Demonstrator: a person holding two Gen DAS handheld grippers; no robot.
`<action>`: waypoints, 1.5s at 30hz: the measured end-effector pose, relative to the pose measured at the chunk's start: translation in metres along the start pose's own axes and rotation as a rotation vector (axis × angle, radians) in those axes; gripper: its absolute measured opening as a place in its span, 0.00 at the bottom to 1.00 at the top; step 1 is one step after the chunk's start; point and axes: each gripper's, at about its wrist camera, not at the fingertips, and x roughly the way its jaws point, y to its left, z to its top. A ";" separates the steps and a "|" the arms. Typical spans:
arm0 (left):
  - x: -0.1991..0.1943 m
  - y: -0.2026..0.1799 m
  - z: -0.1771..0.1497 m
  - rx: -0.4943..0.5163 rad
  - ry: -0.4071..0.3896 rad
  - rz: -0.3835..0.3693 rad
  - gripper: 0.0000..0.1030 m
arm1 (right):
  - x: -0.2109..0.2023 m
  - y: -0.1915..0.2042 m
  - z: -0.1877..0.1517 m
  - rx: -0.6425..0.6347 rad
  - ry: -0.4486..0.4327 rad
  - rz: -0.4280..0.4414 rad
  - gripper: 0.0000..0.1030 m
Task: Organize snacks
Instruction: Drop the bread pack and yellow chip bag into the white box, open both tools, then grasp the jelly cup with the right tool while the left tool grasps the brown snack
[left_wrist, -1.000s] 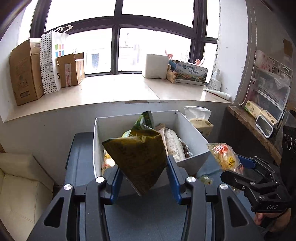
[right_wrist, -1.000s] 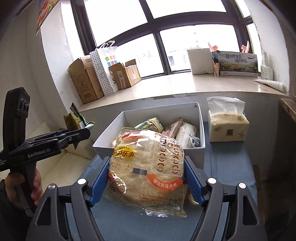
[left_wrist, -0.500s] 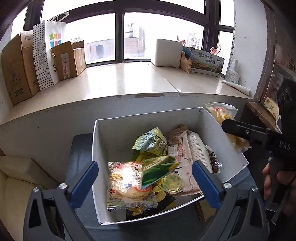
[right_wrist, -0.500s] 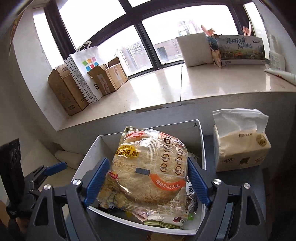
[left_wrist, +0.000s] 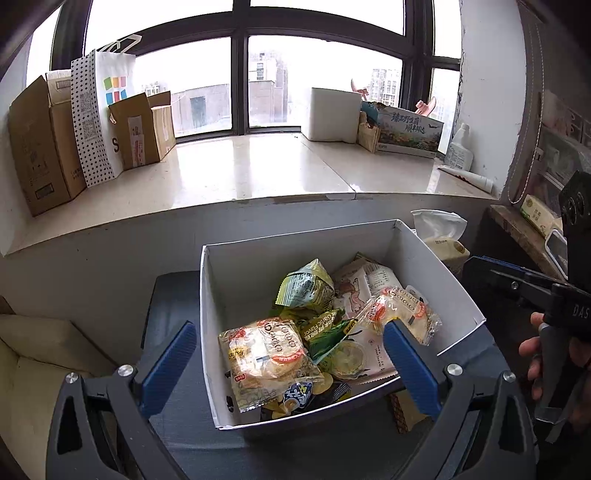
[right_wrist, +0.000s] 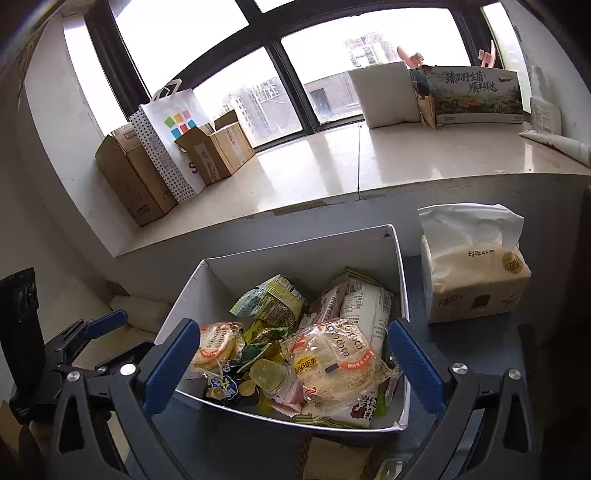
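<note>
A white open box (left_wrist: 436, 280) (right_wrist: 317, 251) on the dark blue table holds several snack packets. My left gripper (left_wrist: 288, 332) hangs over the box's near left part, open and empty. Below it lie a rice cracker packet (left_wrist: 266, 350) and a green garlic-flavour bag (left_wrist: 325, 332). My right gripper (right_wrist: 293, 328) hovers over the box's front, its jaws opening with nothing pressed between them. A second rice cracker packet (right_wrist: 332, 365) (left_wrist: 402, 314) lies loose in the box beneath it. A green packet (right_wrist: 269, 299) sits further back.
A tissue pack (right_wrist: 476, 280) stands right of the box. Behind is a stone window sill (left_wrist: 258, 173) with cardboard boxes (left_wrist: 37, 147) and a paper bag (left_wrist: 99, 110). A cream cushion (left_wrist: 37, 350) lies left of the table. Another packet (right_wrist: 332, 458) lies in front of the box.
The left gripper opened and its dark green bag dropped into the box. The right gripper moved over the box, spread its jaws, and its rice cracker packet fell in.
</note>
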 end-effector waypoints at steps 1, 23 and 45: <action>-0.006 -0.001 0.000 0.001 -0.008 -0.002 1.00 | -0.008 0.004 -0.001 -0.013 -0.016 0.007 1.00; -0.099 -0.074 -0.151 0.042 0.019 -0.178 1.00 | -0.110 -0.021 -0.179 0.001 -0.007 -0.048 1.00; -0.080 -0.078 -0.180 0.004 0.117 -0.203 1.00 | 0.012 -0.055 -0.155 0.066 0.144 -0.320 0.50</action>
